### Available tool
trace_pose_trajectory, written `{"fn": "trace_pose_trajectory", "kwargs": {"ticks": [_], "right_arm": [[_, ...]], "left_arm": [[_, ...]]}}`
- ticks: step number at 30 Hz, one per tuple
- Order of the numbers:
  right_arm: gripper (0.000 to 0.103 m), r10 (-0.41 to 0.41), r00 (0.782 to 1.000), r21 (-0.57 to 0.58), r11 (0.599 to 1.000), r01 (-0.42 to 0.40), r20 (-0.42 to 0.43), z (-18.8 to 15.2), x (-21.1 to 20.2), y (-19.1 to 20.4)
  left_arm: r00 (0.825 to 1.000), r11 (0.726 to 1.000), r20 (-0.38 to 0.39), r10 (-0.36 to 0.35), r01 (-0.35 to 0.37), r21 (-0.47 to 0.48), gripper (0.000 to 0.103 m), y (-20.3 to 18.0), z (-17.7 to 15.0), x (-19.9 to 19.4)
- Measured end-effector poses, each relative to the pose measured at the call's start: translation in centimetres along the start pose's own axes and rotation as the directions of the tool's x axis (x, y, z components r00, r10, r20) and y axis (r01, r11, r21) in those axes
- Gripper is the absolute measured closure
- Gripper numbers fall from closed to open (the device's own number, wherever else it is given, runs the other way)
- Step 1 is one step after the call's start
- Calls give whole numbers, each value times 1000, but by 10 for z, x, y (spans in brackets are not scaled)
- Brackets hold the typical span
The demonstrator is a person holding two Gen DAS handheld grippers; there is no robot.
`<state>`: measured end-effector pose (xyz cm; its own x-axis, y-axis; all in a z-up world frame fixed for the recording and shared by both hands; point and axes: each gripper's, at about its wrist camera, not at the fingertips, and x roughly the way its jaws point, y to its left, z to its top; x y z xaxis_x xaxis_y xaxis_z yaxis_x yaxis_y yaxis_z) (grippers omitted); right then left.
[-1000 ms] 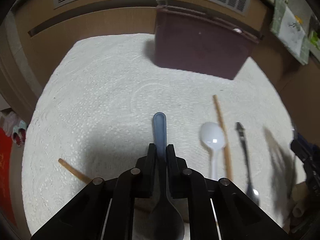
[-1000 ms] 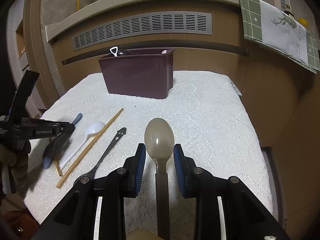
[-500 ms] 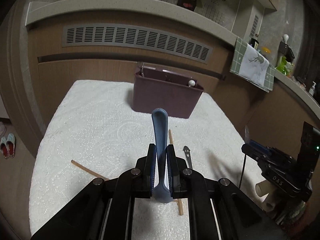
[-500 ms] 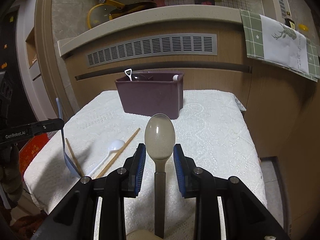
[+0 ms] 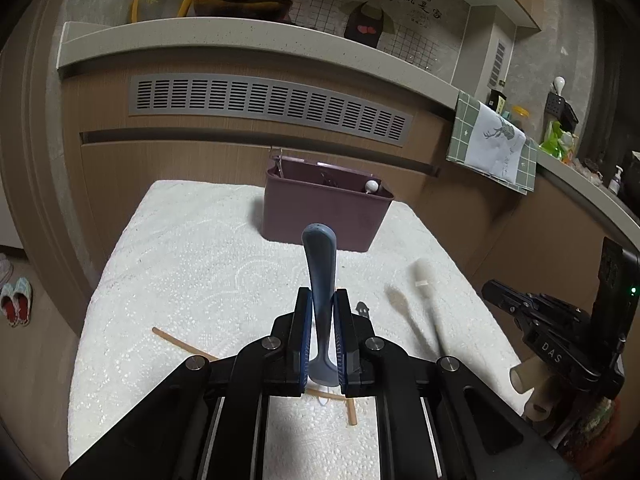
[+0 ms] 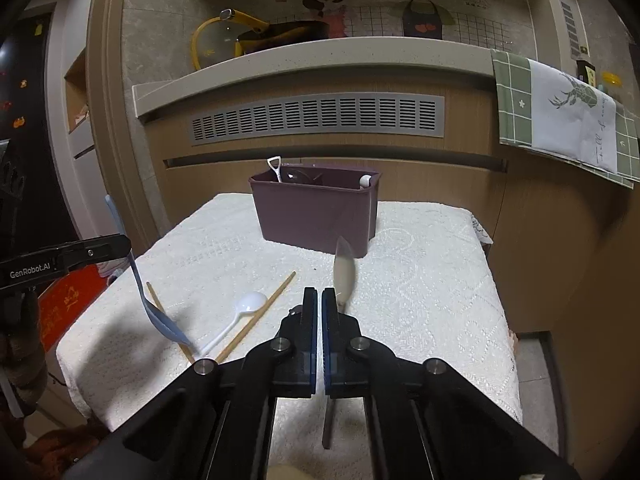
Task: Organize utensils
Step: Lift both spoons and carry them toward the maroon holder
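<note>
My left gripper (image 5: 321,334) is shut on a blue-grey spoon (image 5: 320,280), held above the white cloth, handle pointing at the maroon bin (image 5: 324,216). It also shows in the right wrist view (image 6: 132,264), bowl hanging down. My right gripper (image 6: 320,328) has its jaws closed together; a beige spoon (image 6: 344,276), blurred, lies just right of the fingers, and I cannot tell if it is gripped. The beige spoon (image 5: 424,280) shows blurred in the left wrist view. On the cloth lie a white plastic spoon (image 6: 244,312), chopsticks (image 6: 260,312) and a dark metal utensil (image 5: 363,309).
The maroon bin (image 6: 316,216) stands at the far middle of the cloth-covered table (image 6: 420,280) and holds several utensils. A wooden cabinet with a vent (image 6: 316,120) is behind it. A green towel (image 6: 560,120) hangs at right. A loose chopstick (image 5: 180,344) lies left.
Both grippers have risen and tilted up. The blue-grey spoon was lifted off the cloth. The right jaws have closed together and the beige spoon has slipped to their right, blurred.
</note>
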<state>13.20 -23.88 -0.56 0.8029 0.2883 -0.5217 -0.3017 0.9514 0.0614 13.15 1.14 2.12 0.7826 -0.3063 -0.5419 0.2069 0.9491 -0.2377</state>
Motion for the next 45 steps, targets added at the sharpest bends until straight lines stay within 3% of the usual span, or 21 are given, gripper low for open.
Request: {"fn": "trace_pose_trajectory", "kwargs": {"ticks": [5, 8, 10, 14, 20, 26, 34, 38, 41, 45], "right_arm": [[101, -9, 1000, 2, 1000, 9, -5, 0, -1, -2], [91, 34, 996, 6, 999, -34, -82, -4, 16, -8], [75, 75, 985, 13, 997, -74, -158, -9, 37, -10], [75, 78, 954, 19, 997, -76, -291, -22, 83, -11], [75, 26, 920, 7, 1000, -25, -391, -29, 133, -11], [75, -7, 927, -29, 1000, -5, -375, -10, 171, -9], [75, -13, 922, -2, 1000, 14, -388, 14, 205, -18], [75, -44, 919, -49, 998, 27, -392, 21, 216, -11], [75, -75, 939, -73, 996, 53, -334, 23, 202, -5], [76, -63, 979, -65, 997, 51, -194, 26, 149, 0]], "left_arm": [[1000, 1000, 11, 10, -9, -8, 92, 3, -1, -6], [1000, 1000, 5, 10, -10, -21, 92, 7, -1, -6], [1000, 1000, 4, 11, -11, -24, 92, 8, -2, -5], [1000, 999, 1, 17, -17, -29, 92, 12, -3, -3], [1000, 999, -20, 19, -20, -40, 92, 18, -4, 7], [999, 999, -35, 22, -23, -42, 92, 18, 0, 16], [997, 999, -68, 23, -26, -39, 92, 16, 1, 32], [997, 999, -72, 26, -29, -41, 92, 17, 1, 35], [998, 999, -62, 27, -30, -35, 92, 18, 1, 33], [998, 999, -59, 24, -26, -38, 92, 18, 2, 33]]}}
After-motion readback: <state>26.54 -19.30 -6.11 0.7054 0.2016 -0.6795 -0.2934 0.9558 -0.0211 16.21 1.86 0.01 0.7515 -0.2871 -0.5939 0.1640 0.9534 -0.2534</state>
